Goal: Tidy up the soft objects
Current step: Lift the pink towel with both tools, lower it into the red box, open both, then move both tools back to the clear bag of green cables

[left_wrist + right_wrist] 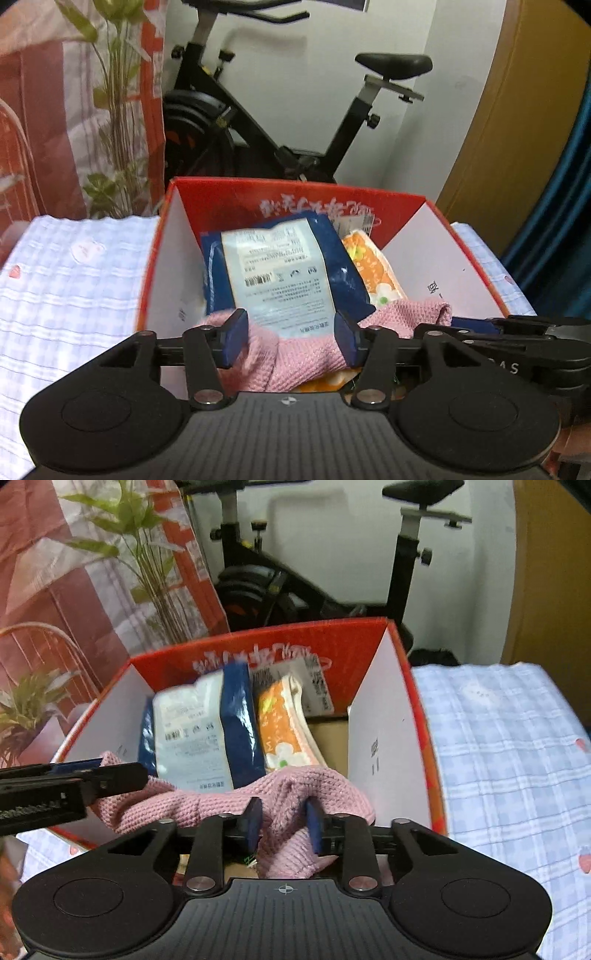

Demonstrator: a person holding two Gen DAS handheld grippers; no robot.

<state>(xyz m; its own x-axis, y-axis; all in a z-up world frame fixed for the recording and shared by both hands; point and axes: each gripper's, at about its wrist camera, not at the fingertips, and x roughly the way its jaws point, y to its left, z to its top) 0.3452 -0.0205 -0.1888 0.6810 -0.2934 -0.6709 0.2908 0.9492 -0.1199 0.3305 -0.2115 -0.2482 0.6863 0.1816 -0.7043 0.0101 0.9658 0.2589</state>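
While the pink knit cloth [236,805] lies draped in the red box [384,716], L gripper [291,334] stands apart, R gripper [283,823] part-open round a fold: light, limp, best pinched at bunched folds.

Each view is taken from just behind its own jaws, angled downward and very near. Ahead of the left gripper [291,338] lies the red box [406,206]; the same red box [369,635] is seen ahead of the right gripper [282,823]. The pink knitted cloth [295,354] between both jaw pairs is shared.
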